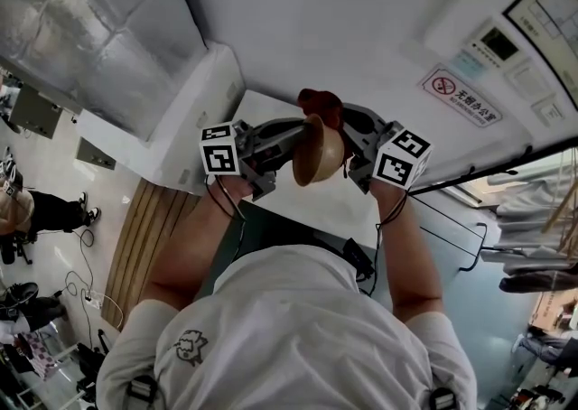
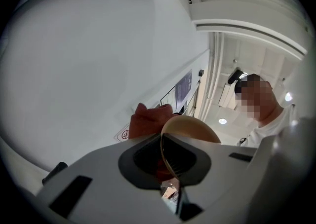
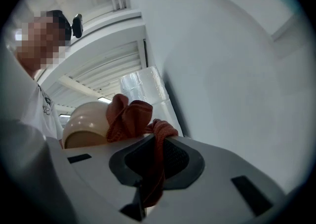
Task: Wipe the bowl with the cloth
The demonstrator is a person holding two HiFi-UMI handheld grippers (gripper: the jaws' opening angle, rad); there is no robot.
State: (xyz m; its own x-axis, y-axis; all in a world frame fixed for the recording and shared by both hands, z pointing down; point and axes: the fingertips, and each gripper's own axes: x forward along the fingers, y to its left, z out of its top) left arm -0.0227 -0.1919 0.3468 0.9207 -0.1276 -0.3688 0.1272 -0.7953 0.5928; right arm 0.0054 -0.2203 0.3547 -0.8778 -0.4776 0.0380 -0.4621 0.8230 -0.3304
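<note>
A tan bowl (image 1: 318, 153) is held up in front of me, tipped on its side, with my left gripper (image 1: 291, 144) shut on its rim. In the left gripper view the thin rim of the bowl (image 2: 191, 127) runs straight between the jaws of the left gripper (image 2: 170, 168). The red-brown cloth (image 1: 322, 107) bunches at the bowl's top edge, and my right gripper (image 1: 350, 142) is shut on it. The right gripper view shows the cloth (image 3: 129, 117) pinched in the right gripper (image 3: 155, 165) and lying against the bowl (image 3: 85, 123). Whether the cloth reaches inside the bowl is hidden.
A white wall panel with a no-smoking sign (image 1: 461, 97) fills the background. A silver insulated duct (image 1: 81, 29) is at the upper left and a slatted wooden surface (image 1: 149, 237) at the lower left. Another person (image 1: 27, 209) sits at the far left edge.
</note>
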